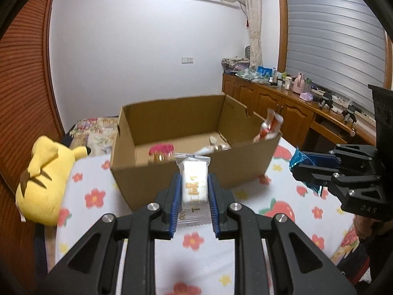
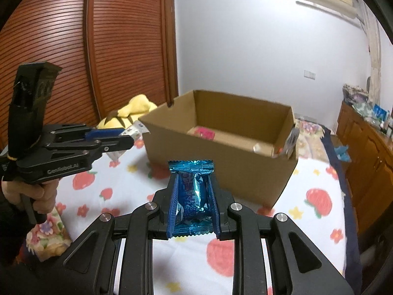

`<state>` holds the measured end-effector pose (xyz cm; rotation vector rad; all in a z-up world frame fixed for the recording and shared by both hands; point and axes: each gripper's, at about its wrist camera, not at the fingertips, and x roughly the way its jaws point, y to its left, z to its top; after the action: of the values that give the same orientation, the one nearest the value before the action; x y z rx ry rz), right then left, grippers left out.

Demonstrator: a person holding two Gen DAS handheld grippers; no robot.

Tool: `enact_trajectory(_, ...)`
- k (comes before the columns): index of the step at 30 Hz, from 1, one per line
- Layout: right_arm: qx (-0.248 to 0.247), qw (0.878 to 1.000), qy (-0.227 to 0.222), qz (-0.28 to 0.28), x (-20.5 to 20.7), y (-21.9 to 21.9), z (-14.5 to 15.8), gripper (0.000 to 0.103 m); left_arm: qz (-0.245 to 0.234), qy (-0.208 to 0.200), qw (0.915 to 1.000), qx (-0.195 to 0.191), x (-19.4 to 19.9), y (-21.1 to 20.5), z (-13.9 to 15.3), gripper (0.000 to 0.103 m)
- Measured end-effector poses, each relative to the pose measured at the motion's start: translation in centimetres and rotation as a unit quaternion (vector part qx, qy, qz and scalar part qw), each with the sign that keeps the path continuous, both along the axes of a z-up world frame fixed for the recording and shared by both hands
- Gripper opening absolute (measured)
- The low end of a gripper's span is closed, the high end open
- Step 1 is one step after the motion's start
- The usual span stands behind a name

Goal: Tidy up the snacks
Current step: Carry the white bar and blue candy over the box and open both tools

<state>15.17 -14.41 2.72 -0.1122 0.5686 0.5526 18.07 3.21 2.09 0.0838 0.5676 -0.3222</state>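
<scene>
An open cardboard box [image 1: 147, 172] stands on the flowered bed; it also shows in the right wrist view [image 2: 221, 164]. Inside lie a pink snack [image 1: 161, 150], pale wrapped snacks [image 1: 213, 147] and a red-white packet [image 1: 269, 126] leaning on the right wall. My left gripper [image 1: 195, 184] is shut on a white snack packet [image 1: 194, 184], held in the air before the box's near wall. My right gripper [image 2: 192, 191] is shut on a blue foil snack packet [image 2: 192, 189], also held short of the box. Each gripper shows in the other's view: the right gripper [image 1: 298, 169], the left gripper [image 2: 127, 135].
A yellow plush toy [image 1: 46, 179] lies left of the box. A wooden slatted wardrobe [image 2: 73, 49] stands at the left. A wooden cabinet [image 1: 282, 103] with cluttered bottles runs along the right under the window. The bedsheet [image 1: 282, 209] has strawberry and flower prints.
</scene>
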Motion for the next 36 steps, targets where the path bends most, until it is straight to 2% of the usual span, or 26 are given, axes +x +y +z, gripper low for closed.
enact_trajectory(7, -0.005, 1.000, -0.013, 0.005, 3.0, -0.3, 1.2, 0.022, -0.002, -0.003, 0.9999, 0.012, 4.4, -0.9, 1.3, 0.020)
enact_trajectory(16, -0.013, 1.000, -0.013, 0.004, 7.1, -1.2, 2.1, 0.022, 0.000, 0.021, 0.9996, 0.017, 9.6, -1.9, 0.8, 0.020)
enact_trajectory(22, -0.031, 0.999, -0.021, 0.002, 10.1, -1.7, 3.1, 0.022, 0.018, 0.034, 0.9990, 0.024, 12.4, -2.1, 0.2, 0.021)
enact_trajectory(27, -0.042, 0.999, -0.015, 0.000, 12.7, -1.8, 3.0, 0.022, 0.027, 0.032, 0.9987, 0.028, 13.6, -2.1, 0.3, 0.022)
enact_trajectory(30, -0.057, 0.998, -0.009, -0.003, 14.3, -1.7, 2.6, 0.022, 0.031, 0.029, 0.9988, 0.024, 14.1, -1.8, 0.5, 0.028)
enact_trajectory(36, -0.078, 0.997, 0.007, -0.012, 16.7, -1.6, 1.7, 0.022, 0.031, 0.028, 0.9988, 0.025, 14.3, -1.7, 0.3, 0.030)
